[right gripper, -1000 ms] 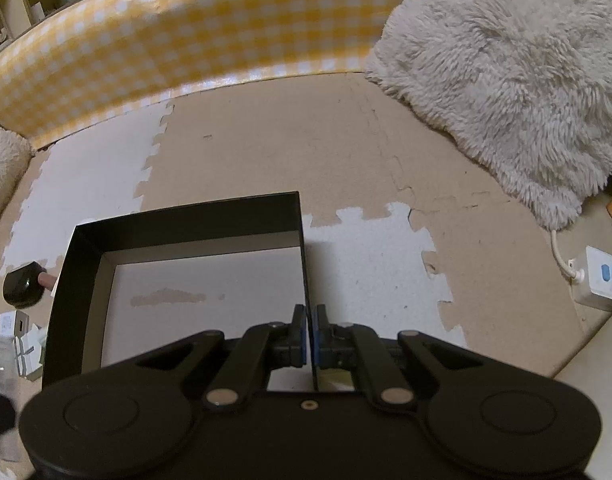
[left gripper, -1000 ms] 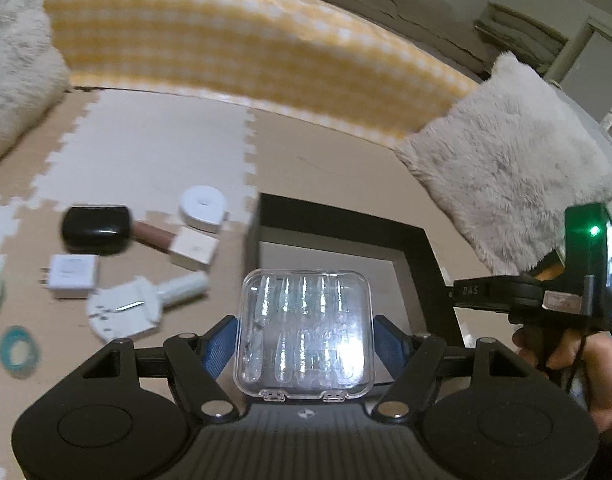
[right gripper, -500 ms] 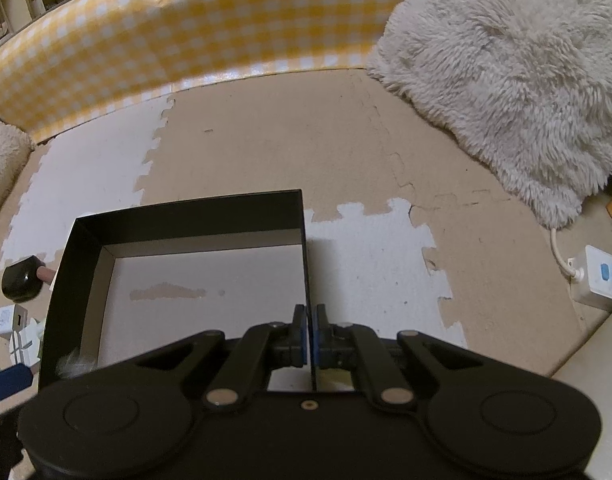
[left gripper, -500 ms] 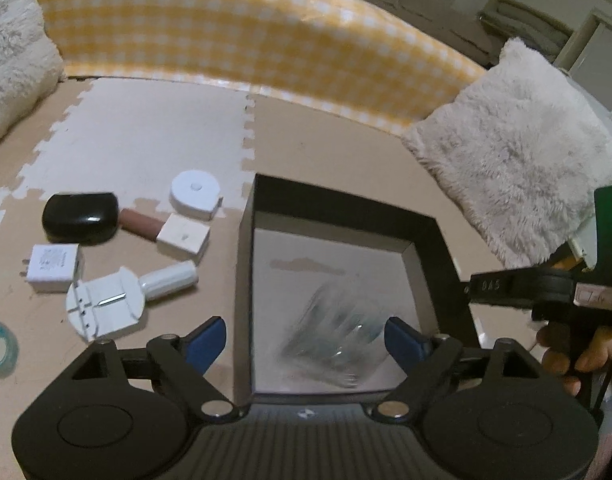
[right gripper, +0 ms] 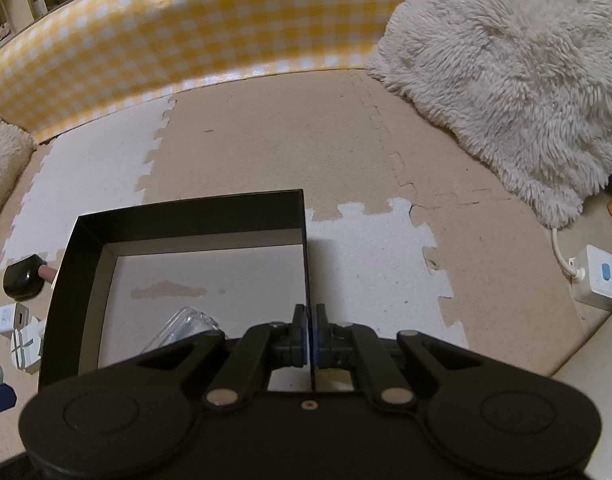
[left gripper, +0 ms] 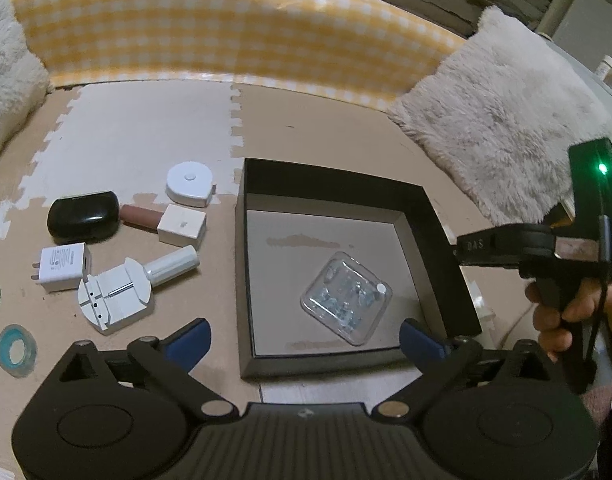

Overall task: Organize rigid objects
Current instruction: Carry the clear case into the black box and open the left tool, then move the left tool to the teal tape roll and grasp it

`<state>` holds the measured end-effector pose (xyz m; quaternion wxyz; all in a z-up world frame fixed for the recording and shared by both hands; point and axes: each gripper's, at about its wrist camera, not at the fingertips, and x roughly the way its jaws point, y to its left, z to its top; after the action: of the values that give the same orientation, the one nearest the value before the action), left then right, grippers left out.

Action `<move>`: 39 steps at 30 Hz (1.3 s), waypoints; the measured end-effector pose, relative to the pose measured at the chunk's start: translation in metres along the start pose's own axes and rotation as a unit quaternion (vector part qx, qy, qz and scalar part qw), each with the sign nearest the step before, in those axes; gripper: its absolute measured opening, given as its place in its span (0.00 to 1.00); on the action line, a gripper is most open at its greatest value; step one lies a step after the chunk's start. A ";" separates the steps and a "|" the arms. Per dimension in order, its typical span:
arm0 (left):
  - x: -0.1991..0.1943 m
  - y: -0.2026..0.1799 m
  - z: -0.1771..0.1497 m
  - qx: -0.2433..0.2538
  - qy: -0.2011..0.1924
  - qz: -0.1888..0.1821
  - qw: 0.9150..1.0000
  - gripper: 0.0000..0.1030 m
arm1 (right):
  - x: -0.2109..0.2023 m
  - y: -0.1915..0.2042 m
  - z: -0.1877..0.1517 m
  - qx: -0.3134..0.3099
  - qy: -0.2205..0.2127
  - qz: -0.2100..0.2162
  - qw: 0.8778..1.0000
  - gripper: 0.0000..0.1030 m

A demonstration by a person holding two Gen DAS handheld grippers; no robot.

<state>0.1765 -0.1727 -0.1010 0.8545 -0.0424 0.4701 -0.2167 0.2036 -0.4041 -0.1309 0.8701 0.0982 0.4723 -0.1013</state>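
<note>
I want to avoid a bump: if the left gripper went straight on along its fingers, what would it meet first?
Probably the black box: the open left gripper points into it, toward the clear plastic case on its floor. Depth is unclear, so the near wall might come first.

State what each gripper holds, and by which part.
Left gripper: nothing, open. Right gripper: shut on the black box, by its right wall's top edge.

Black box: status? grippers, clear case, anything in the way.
Left gripper open, empty. Right gripper shut on black box wall. Clear case lies flat inside the box. Nothing in the way.
</note>
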 end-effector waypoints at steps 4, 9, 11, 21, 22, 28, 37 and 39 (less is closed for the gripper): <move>-0.005 -0.003 -0.002 0.015 -0.002 0.003 1.000 1.00 | 0.000 0.000 -0.001 0.002 0.000 0.001 1.000 0.03; -0.010 -0.002 -0.006 0.031 -0.007 0.012 0.999 1.00 | -0.001 -0.001 -0.002 0.007 0.001 0.004 1.000 0.03; -0.011 0.003 -0.007 0.032 -0.010 0.019 0.999 1.00 | -0.001 -0.002 -0.003 0.011 0.002 0.008 1.000 0.03; -0.013 0.052 0.001 0.000 -0.028 0.081 0.996 1.00 | -0.002 -0.008 -0.008 0.010 0.004 0.021 1.000 0.05; -0.014 0.058 0.002 -0.006 -0.028 0.088 0.996 1.00 | -0.002 -0.008 -0.008 0.009 0.003 0.020 1.000 0.06; -0.016 0.100 0.003 -0.059 -0.026 0.139 0.988 1.00 | -0.002 -0.005 -0.008 -0.001 -0.001 0.012 1.000 0.07; -0.011 0.157 -0.005 -0.137 -0.021 0.230 0.963 0.99 | -0.002 -0.007 -0.010 0.002 0.015 0.017 1.000 0.06; -0.010 0.166 -0.007 -0.151 -0.019 0.243 0.958 0.98 | -0.003 -0.006 -0.010 -0.001 0.016 0.018 1.000 0.05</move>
<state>0.2210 -0.0182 -0.1427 0.8737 -0.0594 0.4776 0.0715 0.1921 -0.4071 -0.1346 0.8643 0.1078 0.4840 -0.0839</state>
